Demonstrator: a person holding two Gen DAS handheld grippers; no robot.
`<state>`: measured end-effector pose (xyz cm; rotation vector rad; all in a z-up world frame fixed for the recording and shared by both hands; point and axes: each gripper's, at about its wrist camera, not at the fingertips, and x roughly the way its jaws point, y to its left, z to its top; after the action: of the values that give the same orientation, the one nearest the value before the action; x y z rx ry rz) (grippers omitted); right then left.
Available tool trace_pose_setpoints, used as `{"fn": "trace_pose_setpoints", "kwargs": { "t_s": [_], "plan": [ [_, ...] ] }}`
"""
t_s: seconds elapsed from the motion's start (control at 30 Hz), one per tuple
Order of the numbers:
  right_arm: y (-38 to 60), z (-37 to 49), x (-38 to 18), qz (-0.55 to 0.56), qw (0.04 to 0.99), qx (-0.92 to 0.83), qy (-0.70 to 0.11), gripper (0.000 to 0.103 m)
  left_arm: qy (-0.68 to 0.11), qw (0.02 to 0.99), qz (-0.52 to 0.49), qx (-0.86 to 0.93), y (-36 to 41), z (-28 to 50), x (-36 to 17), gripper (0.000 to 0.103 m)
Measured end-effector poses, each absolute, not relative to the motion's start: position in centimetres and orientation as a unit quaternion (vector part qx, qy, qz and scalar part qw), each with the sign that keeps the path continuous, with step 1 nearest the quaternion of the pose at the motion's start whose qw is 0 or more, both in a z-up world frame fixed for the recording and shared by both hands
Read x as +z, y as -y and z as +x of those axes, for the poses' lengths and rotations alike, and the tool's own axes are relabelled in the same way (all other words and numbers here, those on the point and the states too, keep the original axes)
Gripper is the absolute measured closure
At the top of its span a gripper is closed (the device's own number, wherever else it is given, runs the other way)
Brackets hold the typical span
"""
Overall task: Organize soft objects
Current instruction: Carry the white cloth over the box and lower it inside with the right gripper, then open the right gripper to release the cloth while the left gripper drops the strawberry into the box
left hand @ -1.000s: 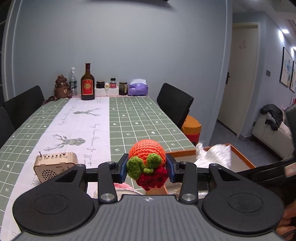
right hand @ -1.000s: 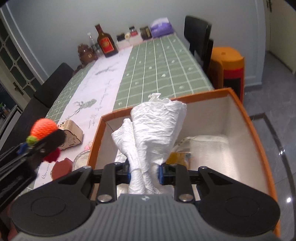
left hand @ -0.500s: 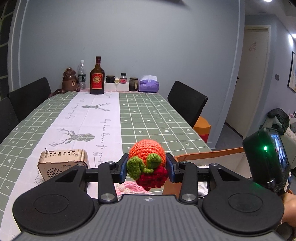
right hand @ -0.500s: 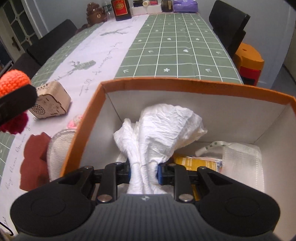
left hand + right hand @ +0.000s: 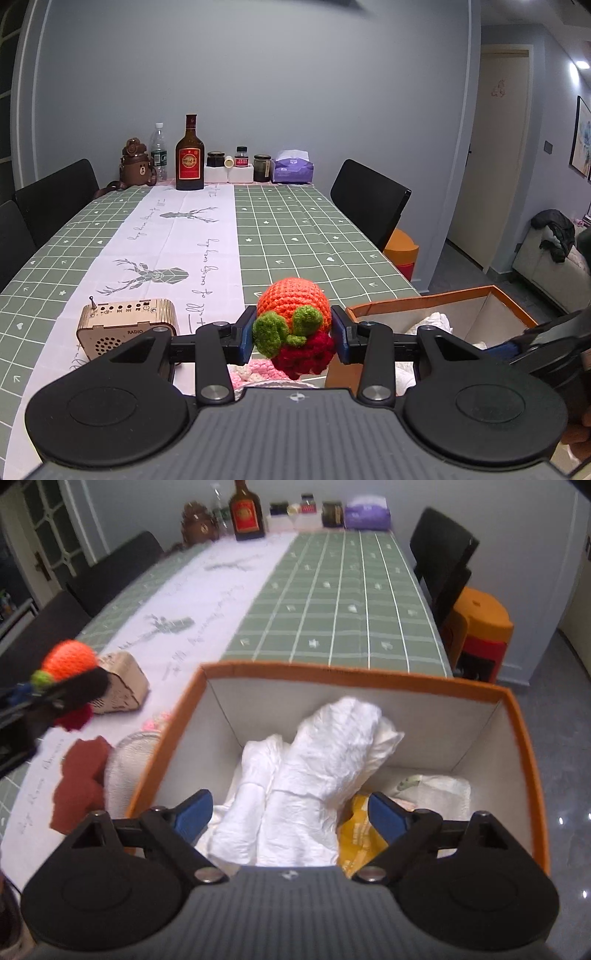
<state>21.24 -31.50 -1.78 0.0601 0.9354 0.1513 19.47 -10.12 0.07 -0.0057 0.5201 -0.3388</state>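
Right claw (image 5: 290,814): jaws just sprung apart, releasing one crumpled white cloth (image 5: 314,771), now lying loose between them inside one orange box (image 5: 524,746) at the counter (image 5: 306,240) edge. Left claw (image 5: 293,334): pinching one crocheted toy (image 5: 293,317), orange head, green leaves, red base, above the counter.

Rough crocheted yarn toy (image 5: 291,321), crinkled white cloth (image 5: 317,771), wooden radio (image 5: 125,326), glossy glass bottle (image 5: 190,155)
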Motion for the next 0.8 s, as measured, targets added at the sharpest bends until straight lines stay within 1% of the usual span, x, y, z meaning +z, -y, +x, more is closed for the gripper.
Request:
{"fn": "trace_pose_setpoints", "kwargs": {
  "t_s": [0.03, 0.07, 0.1, 0.13, 0.17, 0.2, 0.23, 0.27, 0.3, 0.33, 0.37, 0.47, 0.57, 0.73, 0.77, 0.8],
  "plan": [
    [31.5, 20.7, -1.3, 0.024, 0.896, 0.077, -0.437, 0.023, -0.258, 0.952, -0.003, -0.167, 10.2, 19.5, 0.0, 0.056],
    [31.4, 20.4, -1.0, 0.016, 0.899, 0.08, -0.43, 0.032, -0.259, 0.951, -0.003, -0.168, 10.2, 19.5, -0.1, 0.056],
    [31.0, 20.4, -0.9, 0.004, 0.901, 0.084, -0.427, 0.036, -0.261, 0.951, -0.003, -0.168, 10.3, 19.6, -0.2, 0.056],
    [30.7, 20.5, -1.0, -0.008, 0.9, 0.087, -0.428, 0.043, -0.262, 0.95, -0.002, -0.169, 10.4, 19.6, -0.3, 0.056],
    [30.3, 20.7, -1.3, -0.017, 0.897, 0.09, -0.433, 0.047, -0.263, 0.95, -0.002, -0.169, 10.4, 19.6, -0.3, 0.056],
    [30.0, 21.1, -1.8, -0.023, 0.892, 0.092, -0.441, 0.05, -0.264, 0.95, -0.002, -0.169, 10.5, 19.6, -0.4, 0.056],
    [29.7, 21.6, -2.5, -0.031, 0.887, 0.095, -0.451, 0.055, -0.264, 0.949, -0.001, -0.17, 10.5, 19.6, -0.4, 0.056],
    [29.3, 22.1, -3.3, -0.042, 0.88, 0.098, -0.463, 0.063, -0.265, 0.949, 0.0, -0.17, 10.5, 19.6, -0.5, 0.056],
    [29.1, 22.6, -4.1, -0.049, 0.874, 0.093, -0.474, 0.067, -0.265, 0.949, 0.0, -0.171, 10.5, 19.5, -0.5, 0.056],
    [28.9, 23.1, -4.8, -0.046, 0.868, 0.091, -0.486, 0.075, -0.265, 0.949, 0.0, -0.171, 10.5, 19.5, -0.6, 0.056],
    [28.8, 23.5, -5.4, -0.035, 0.864, 0.093, -0.494, 0.079, -0.266, 0.949, -0.002, -0.17, 10.4, 19.5, -0.6, 0.056],
    [28.1, 24.4, -6.4, -0.032, 0.859, 0.102, -0.501, 0.083, -0.269, 0.948, -0.007, -0.168, 10.1, 19.7, -0.7, 0.056],
    [27.2, 24.9, -7.3, -0.04, 0.855, 0.099, -0.507, 0.083, -0.274, 0.947, -0.011, -0.166, 9.9, 20.0, -0.8, 0.056],
    [28.3, 25.2, -7.5, -0.006, 0.852, 0.102, -0.513, 0.083, -0.276, 0.946, -0.014, -0.167, 9.7, 19.9, -0.8, 0.056],
    [28.3, 25.1, -7.3, -0.006, 0.852, 0.099, -0.514, 0.077, -0.276, 0.946, -0.014, -0.168, 9.7, 19.7, -0.7, 0.056],
    [28.3, 25.0, -7.0, -0.008, 0.853, 0.1, -0.512, 0.074, -0.275, 0.946, -0.014, -0.169, 9.8, 19.6, -0.5, 0.056]
  ]
}}
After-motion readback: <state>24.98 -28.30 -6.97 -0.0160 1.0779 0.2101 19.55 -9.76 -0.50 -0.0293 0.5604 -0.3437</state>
